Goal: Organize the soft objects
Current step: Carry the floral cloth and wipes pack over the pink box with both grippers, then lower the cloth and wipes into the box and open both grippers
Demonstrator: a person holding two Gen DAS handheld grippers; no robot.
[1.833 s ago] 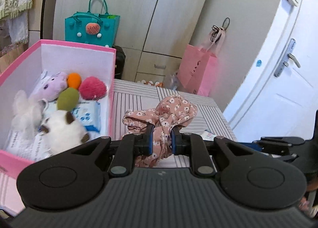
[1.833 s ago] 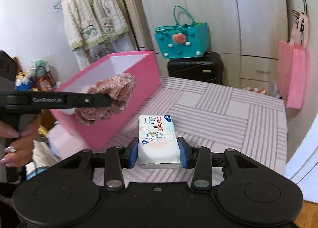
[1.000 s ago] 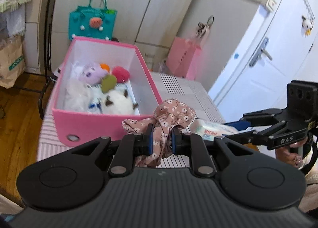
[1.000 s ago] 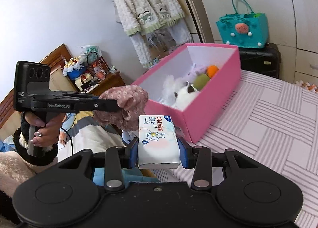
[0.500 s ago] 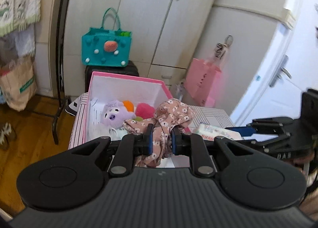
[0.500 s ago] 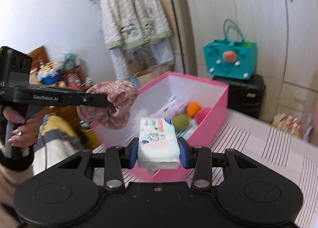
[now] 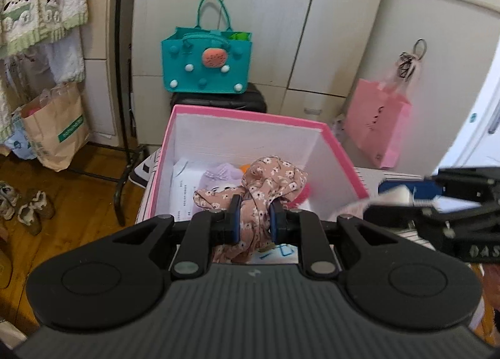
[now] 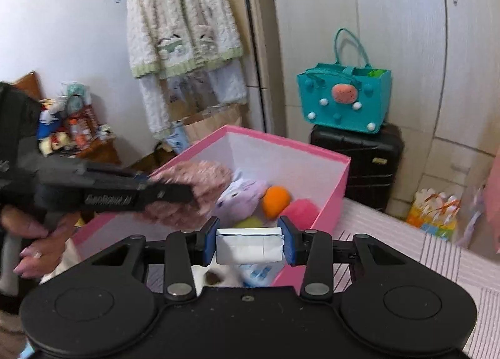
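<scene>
My left gripper (image 7: 252, 216) is shut on a pink floral cloth (image 7: 272, 180), held over the open pink box (image 7: 247, 116). In the right wrist view the same cloth (image 8: 193, 184) hangs blurred above the box's left half. My right gripper (image 8: 249, 241) is shut on a white tissue pack (image 8: 248, 248), seen end-on, just over the near rim of the pink box (image 8: 340, 184). Inside lie a purple plush (image 8: 240, 194), an orange ball (image 8: 275, 201), a pink pompom (image 8: 301, 210) and a green one (image 8: 250, 222). The right gripper (image 7: 406, 194) shows blurred at right in the left wrist view.
A teal felt bag (image 8: 343, 99) sits on a black suitcase (image 8: 359, 159) behind the box. A pink paper bag (image 7: 379, 127) leans by the cupboards. The box stands on a striped surface (image 8: 437, 262). A clothes rack with a fluffy cardigan (image 8: 184, 24) stands at left. A hand (image 8: 40, 246) grips the left tool.
Both grippers have swung toward the pink box and come over it, each keeping its hold. The tissue pack now shows its end face. The cloth now hangs over the toys inside.
</scene>
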